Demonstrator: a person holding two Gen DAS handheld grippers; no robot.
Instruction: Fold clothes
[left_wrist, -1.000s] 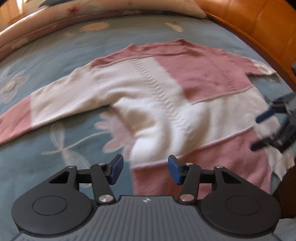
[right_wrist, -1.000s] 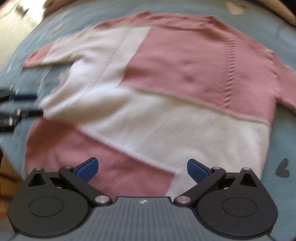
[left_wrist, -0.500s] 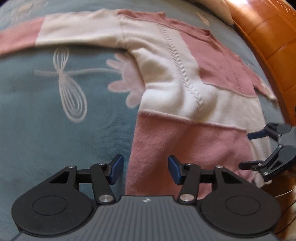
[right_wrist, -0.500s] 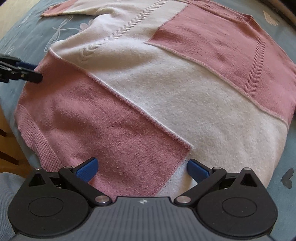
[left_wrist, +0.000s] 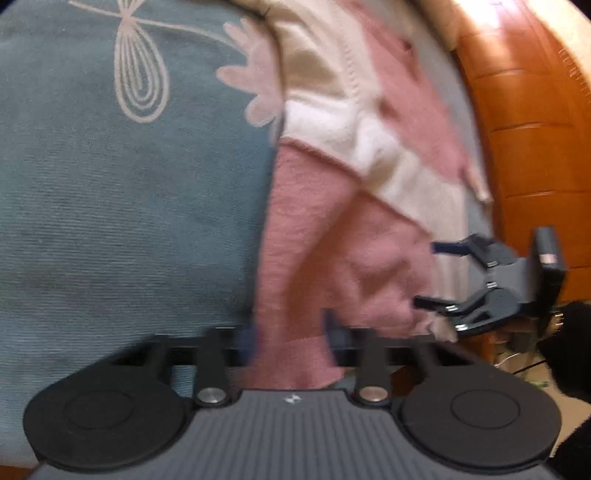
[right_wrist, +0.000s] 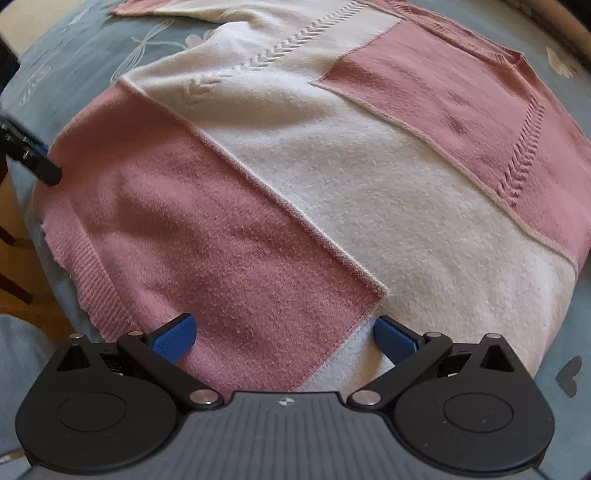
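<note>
A pink and cream knit sweater (right_wrist: 332, 177) lies spread on a blue-grey bedspread (left_wrist: 110, 221). My right gripper (right_wrist: 284, 338) is open, its blue pads either side of the hem where pink meets cream. My left gripper (left_wrist: 291, 332) is at the sweater's pink hem corner (left_wrist: 295, 354), with the cloth between its blurred fingers; the jaws stand narrower than before, but blur hides whether they pinch. The right gripper also shows in the left wrist view (left_wrist: 428, 275), open at the hem. A left fingertip (right_wrist: 40, 166) shows at the left edge of the right wrist view.
The bedspread carries pale flower and dragonfly prints (left_wrist: 140, 74). An orange wooden bed frame (left_wrist: 528, 129) runs along the right. The bed's edge and floor lie just behind the hem (right_wrist: 14, 258).
Both grippers have come down to the sweater's hem. The left one has pushed onto the pink corner and its fingers have narrowed around the cloth. The right stays open.
</note>
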